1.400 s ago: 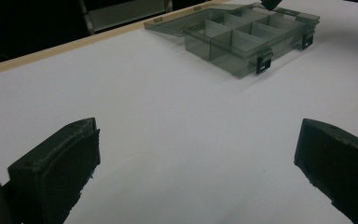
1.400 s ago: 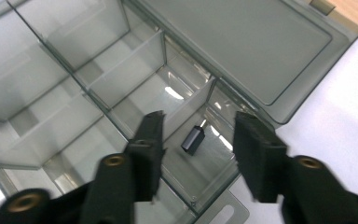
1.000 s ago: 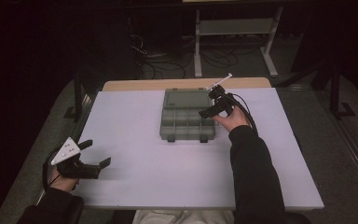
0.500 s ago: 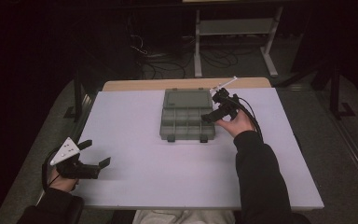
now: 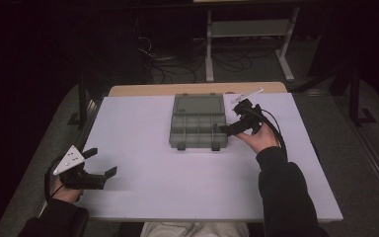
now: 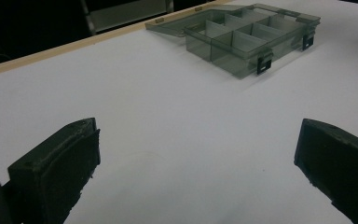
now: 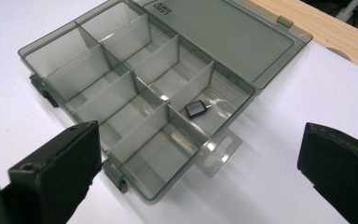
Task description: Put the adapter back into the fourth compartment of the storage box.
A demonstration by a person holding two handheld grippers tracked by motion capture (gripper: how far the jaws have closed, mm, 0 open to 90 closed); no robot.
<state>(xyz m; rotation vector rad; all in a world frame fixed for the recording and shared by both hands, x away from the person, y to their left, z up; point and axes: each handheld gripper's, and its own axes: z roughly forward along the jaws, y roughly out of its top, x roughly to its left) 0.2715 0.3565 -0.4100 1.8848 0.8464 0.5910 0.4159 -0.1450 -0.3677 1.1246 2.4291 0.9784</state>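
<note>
A smoky grey translucent plastic organizer box (image 5: 198, 122) lies on the matte white surface (image 5: 177, 197) near the middle of its far edge, where a strip of pale wood (image 5: 143, 89) shows beyond the white sheet. Its flat lid (image 7: 223, 35) is folded fully open, lying level toward that far edge, with small raised lettering moulded near the hinge. The shallow tray is split by thin, glossy dividers into rectangular compartments, and two dark latches (image 6: 264, 65) hang from its front wall; a clear hang tab (image 7: 217, 150) with a slot juts from one short end. In the right gripper view a small dark rectangular part with a short stub on one end (image 7: 195, 109) rests in the compartment at that end, next to the hinge side. The right tongs (image 5: 232, 123), held in a hand in a dark sleeve, hover just beside the box's right end, their blocky black jaws spread wide with nothing between them. The left tongs (image 5: 97, 163), carrying a grey three-cornered plate (image 5: 69, 159), sit near the surface's near left corner, well apart from the box, jaws likewise spread wide over bare white surface. The jaw faces look rough and dull, with chipped edges.
</note>
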